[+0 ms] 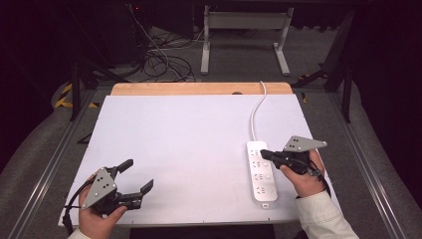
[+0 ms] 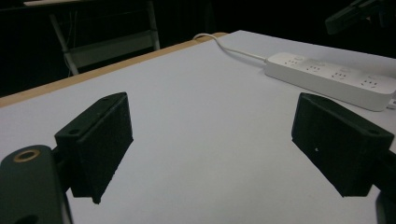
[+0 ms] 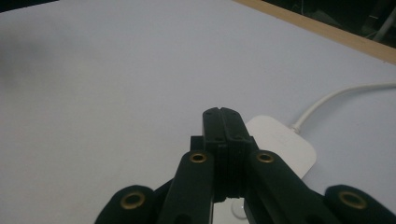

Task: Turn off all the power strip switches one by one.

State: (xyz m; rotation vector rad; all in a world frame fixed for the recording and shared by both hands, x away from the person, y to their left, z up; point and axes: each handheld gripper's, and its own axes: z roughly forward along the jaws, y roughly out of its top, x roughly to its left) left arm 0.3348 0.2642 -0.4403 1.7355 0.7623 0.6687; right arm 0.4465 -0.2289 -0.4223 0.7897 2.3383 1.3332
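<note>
My right hand-held gripper (image 1: 263, 154) (jaws together, nothing between) hovers over the power strip (image 1: 262, 172) near the tabletop (image 1: 189, 134) right edge; the left hand-held gripper (image 1: 138, 176) stands apart over open room.

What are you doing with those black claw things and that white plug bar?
A person holds a gripper in each hand at a white table. The right gripper has its jaws shut and hangs just over the power strip, near its cord end, with nothing between them. The left gripper sits off at the table's near left, jaws wide open and empty. The strip's cord runs off the far edge.
</note>
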